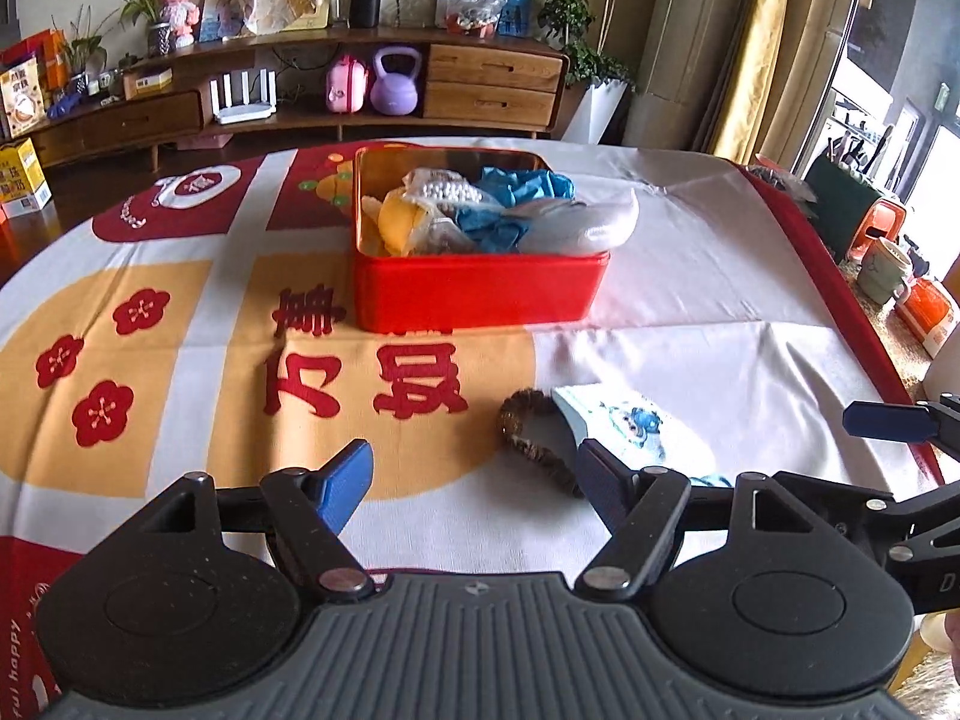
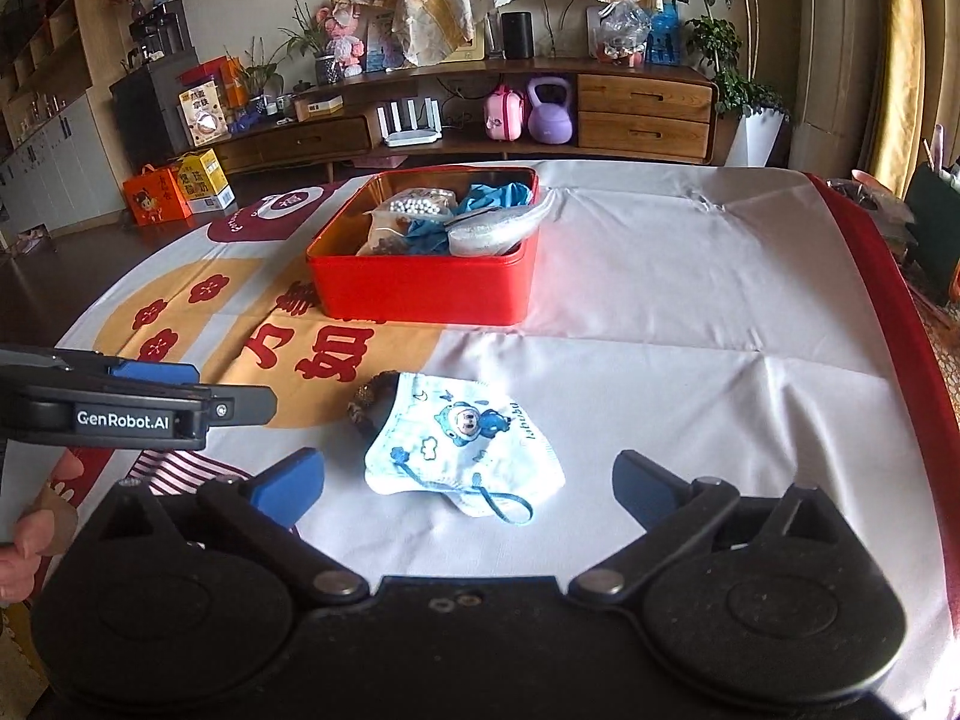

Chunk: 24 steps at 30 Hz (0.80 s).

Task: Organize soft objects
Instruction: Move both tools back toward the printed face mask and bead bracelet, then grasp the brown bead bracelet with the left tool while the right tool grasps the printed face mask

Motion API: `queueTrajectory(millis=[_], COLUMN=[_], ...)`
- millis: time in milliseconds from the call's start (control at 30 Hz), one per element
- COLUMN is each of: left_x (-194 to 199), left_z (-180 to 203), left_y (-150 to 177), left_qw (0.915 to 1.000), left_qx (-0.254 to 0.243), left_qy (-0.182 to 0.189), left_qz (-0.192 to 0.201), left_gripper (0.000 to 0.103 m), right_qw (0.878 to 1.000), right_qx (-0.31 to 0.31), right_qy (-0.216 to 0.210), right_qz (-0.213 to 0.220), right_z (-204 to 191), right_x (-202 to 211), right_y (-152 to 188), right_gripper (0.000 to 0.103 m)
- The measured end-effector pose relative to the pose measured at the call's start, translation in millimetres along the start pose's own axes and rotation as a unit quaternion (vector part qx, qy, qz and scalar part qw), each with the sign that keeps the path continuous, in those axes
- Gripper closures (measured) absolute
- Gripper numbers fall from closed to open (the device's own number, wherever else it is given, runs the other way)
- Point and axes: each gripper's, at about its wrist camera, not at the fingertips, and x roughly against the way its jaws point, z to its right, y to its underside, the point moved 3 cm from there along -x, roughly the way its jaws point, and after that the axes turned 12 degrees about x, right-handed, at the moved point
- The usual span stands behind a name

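Observation:
A red tin (image 1: 480, 288) (image 2: 420, 294) in the middle of the table holds several soft things: blue gloves (image 1: 510, 204), a yellow item (image 1: 399, 222) and a white bag (image 1: 594, 222). Nearer me lie a brown hair band (image 1: 528, 426) (image 2: 366, 402) and a child's face mask with a blue cartoon (image 1: 630, 426) (image 2: 462, 438), side by side and touching. My left gripper (image 1: 474, 480) is open just short of the band, nothing between its fingers. My right gripper (image 2: 468, 480) is open wide, its fingers either side of the mask's near edge without touching it.
A printed red, yellow and white cloth (image 1: 690, 276) covers the table. Right of it stand a mug (image 1: 882, 270) and orange packets (image 1: 924, 312). A wooden sideboard (image 2: 642, 114) with a purple kettlebell (image 2: 549, 114) runs along the back. A hand (image 2: 24, 546) shows at the left.

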Motion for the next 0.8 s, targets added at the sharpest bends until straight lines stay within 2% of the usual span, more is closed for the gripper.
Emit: queueTrajectory(millis=[67,200,433,800], left_x=[-2.8,-10.0,-31.3,-65.5], left_z=[-2.6,-6.8,-4.2,1.0], left_y=[4.4,12.5,23.6,11.0], left_qw=[1.0,0.9997,0.9992,0.9982], left_qx=[0.005,0.018,0.016,0.027], left_qy=[0.001,0.003,-0.001,0.0], left_qz=[-0.004,-0.014,-0.038,-0.053], left_gripper=[0.028,0.021,0.021,0.021], right_qw=[1.0,1.0,0.998,0.997], right_qx=[0.003,0.019,0.051,0.061], right_qy=[-0.001,-0.007,-0.019,-0.035], right_qz=[0.002,0.0,-0.022,-0.03], right_z=[-1.9,-7.7,-14.0,-1.3], right_x=[-0.9,-4.8,-24.9,-54.2], right_y=[4.0,12.9,25.5,17.7], right_gripper=[0.0,0.0,0.0,0.0])
